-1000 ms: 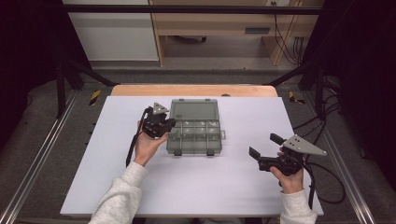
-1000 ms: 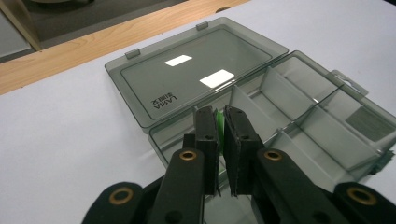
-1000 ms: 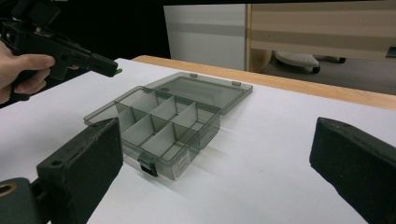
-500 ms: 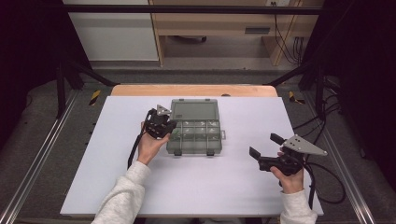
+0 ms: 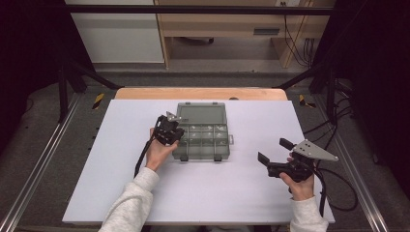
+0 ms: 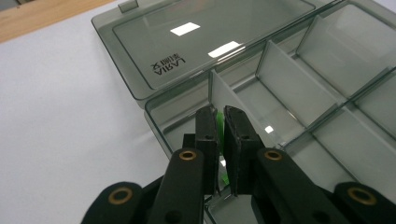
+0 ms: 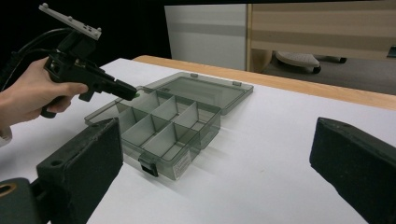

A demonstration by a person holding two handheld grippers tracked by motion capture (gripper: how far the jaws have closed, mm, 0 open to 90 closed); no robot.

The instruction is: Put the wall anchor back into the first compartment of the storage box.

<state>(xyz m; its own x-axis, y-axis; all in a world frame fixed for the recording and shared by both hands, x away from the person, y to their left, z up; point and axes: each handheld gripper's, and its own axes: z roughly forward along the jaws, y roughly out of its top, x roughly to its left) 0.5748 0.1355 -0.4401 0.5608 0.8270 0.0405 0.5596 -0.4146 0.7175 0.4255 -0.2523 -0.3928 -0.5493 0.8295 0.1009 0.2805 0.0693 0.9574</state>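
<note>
The left hand-held gripper (image 6: 221, 122), clamped on a small green piece (image 6: 220, 125), has dipped to the box (image 5: 203, 133)'s near-left compartment, ready to drop it; the right hand-held gripper (image 5: 273, 155) waits wide open and empty.

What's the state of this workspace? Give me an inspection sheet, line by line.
Surface: white table top on a wooden table, bare around the box.
Job's things: smoky clear compartment box, lid laid open flat; small green piece pinched in the left tongs over a corner compartment.
Clutter: nothing seen.
Grippers: left tongs shut on the green piece, at the box's left edge; right tongs open, held apart from the box.
Cables: black cable loops off the table's right side; another trails from the left tongs.
Surroundings: wooden furniture and floor cables behind the table; dark frame rails at the sides.
</note>
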